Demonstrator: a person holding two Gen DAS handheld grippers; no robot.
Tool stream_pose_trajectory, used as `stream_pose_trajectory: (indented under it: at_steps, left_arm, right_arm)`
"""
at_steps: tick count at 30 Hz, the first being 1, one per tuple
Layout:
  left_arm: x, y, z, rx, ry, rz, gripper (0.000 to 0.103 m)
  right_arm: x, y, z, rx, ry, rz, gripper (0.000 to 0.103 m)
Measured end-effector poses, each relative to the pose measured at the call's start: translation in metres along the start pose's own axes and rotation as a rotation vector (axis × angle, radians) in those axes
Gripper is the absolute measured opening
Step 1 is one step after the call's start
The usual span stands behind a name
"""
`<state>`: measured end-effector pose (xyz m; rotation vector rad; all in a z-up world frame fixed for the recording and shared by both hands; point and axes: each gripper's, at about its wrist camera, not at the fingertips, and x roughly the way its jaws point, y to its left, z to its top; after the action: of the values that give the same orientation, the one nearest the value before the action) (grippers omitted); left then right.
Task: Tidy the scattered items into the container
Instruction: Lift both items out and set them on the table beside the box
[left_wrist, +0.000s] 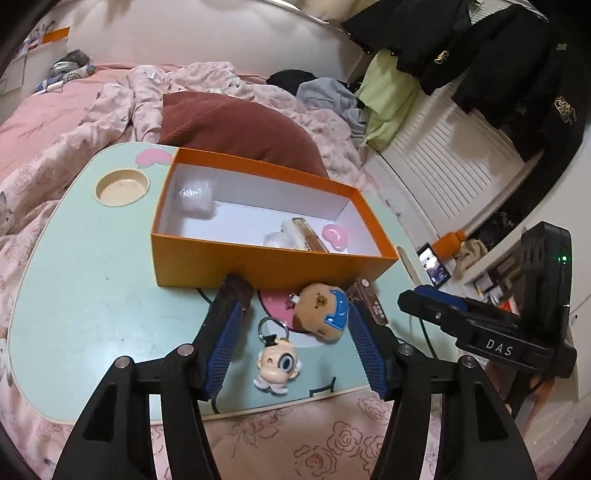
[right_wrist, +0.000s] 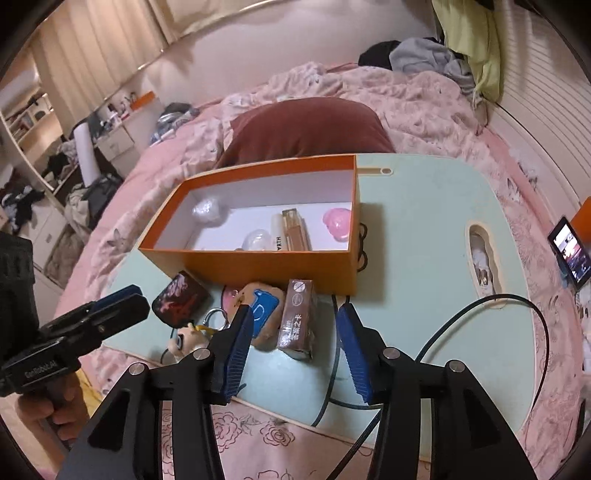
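Left wrist view: left gripper (left_wrist: 295, 343) low in the frame, jaws parted and empty, pads clear of everything. Framed between the blue pads (left_wrist: 225, 350), a cartoon-head keychain (left_wrist: 277, 363) at lower centre and a brown bear plush (left_wrist: 325, 310) just above and right of it. At the left fingertip, a dark maroon case (left_wrist: 236, 286); at the right fingertip, a small brown carton (left_wrist: 371, 301). All four loose on the mint lap table (left_wrist: 92, 280), just below the near wall of the orange box (left_wrist: 266, 264) at frame centre. Already inside: a pink bean-shaped thing (left_wrist: 335, 236), a perfume bottle (left_wrist: 303, 230), two clear wrapped items. Right gripper (left_wrist: 430, 299) at right edge, state unreadable from here.

Right wrist view: right gripper (right_wrist: 295, 332) also spread and empty, brown carton (right_wrist: 299, 317) upright between its tips, bear plush (right_wrist: 264, 310) touching the left pad's side. Maroon case (right_wrist: 181, 299) and keychain (right_wrist: 188, 338) further left, the left gripper (right_wrist: 122, 299) entering at mid-left, a hand below it.

Step in hand, as judged: lining up picks, roughly halfway through tidying. Next: lower onto one item each, close squarely, lift over the orange wall. Risk: pinching plush together with carton.
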<state>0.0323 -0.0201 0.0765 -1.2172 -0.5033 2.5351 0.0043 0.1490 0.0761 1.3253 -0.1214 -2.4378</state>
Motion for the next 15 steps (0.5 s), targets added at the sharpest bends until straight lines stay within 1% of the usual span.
stream_pose_trajectory:
  at_steps: [2, 4, 6, 8, 10, 12, 15]
  left_arm:
    - [0.002, 0.001, -0.001, 0.004, 0.007, 0.012, 0.060]
    - [0.004, 0.004, -0.001, -0.004, 0.016, 0.009, 0.060]
    - [0.006, 0.005, -0.001, -0.010, 0.019, 0.012, 0.060]
    - [0.005, 0.004, -0.001, -0.010, 0.015, 0.011, 0.060]
    - [0.004, 0.004, 0.001, -0.014, 0.015, -0.001, 0.060]
    - [0.004, 0.005, 0.002, -0.021, 0.024, -0.018, 0.060]
    - [0.004, 0.005, 0.004, -0.022, 0.023, -0.013, 0.060]
  right_arm:
    - [0.003, -0.002, 0.001, 0.004, 0.011, -0.005, 0.047]
    - [0.005, -0.004, 0.001, 0.010, 0.016, -0.011, 0.047]
    - [0.007, -0.006, 0.001, 0.019, 0.017, -0.008, 0.039]
    - [0.009, -0.007, 0.000, 0.018, 0.024, -0.007, 0.023]
    - [0.010, -0.008, 0.002, 0.012, 0.032, -0.003, 0.018]
    - [0.010, -0.009, 0.004, 0.011, 0.028, -0.005, 0.018]
    - [0.009, -0.011, 0.007, 0.019, 0.019, -0.004, 0.018]
